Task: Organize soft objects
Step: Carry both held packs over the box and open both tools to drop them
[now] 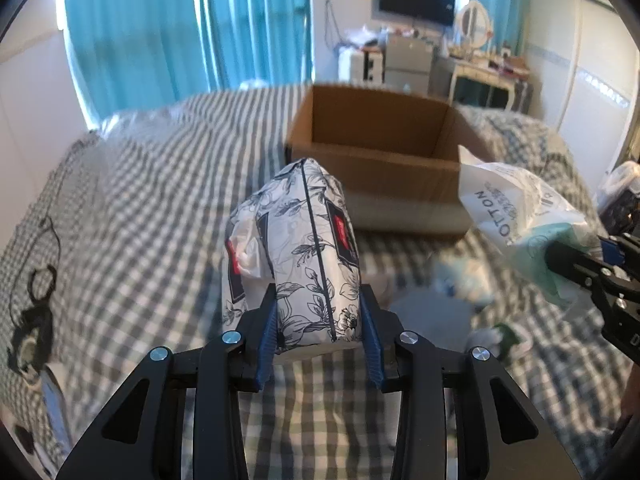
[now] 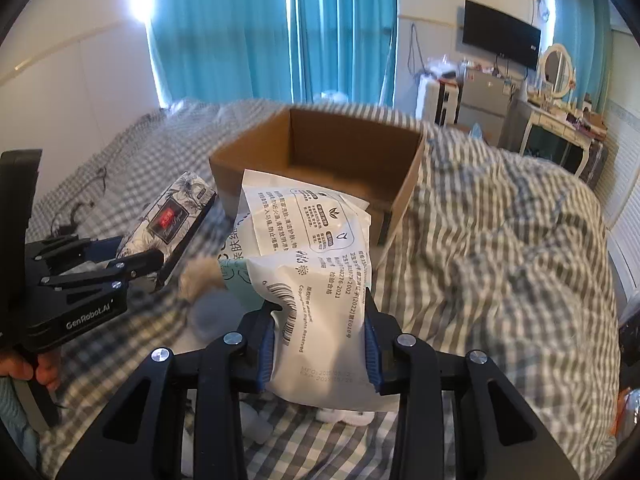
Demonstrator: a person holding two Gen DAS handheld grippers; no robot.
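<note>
Clamped between the left gripper's (image 1: 320, 336) blue pads at lower centre, a floral tissue pack (image 1: 296, 248) pointed toward the open cardboard box (image 1: 372, 148) at upper centre, seemingly its destination. Likewise the right gripper (image 2: 320, 344) pinched a white cotton-pad bag (image 2: 316, 276) near its end, lifted off the checked bedspread (image 2: 500, 248), box (image 2: 320, 148) just beyond
</note>
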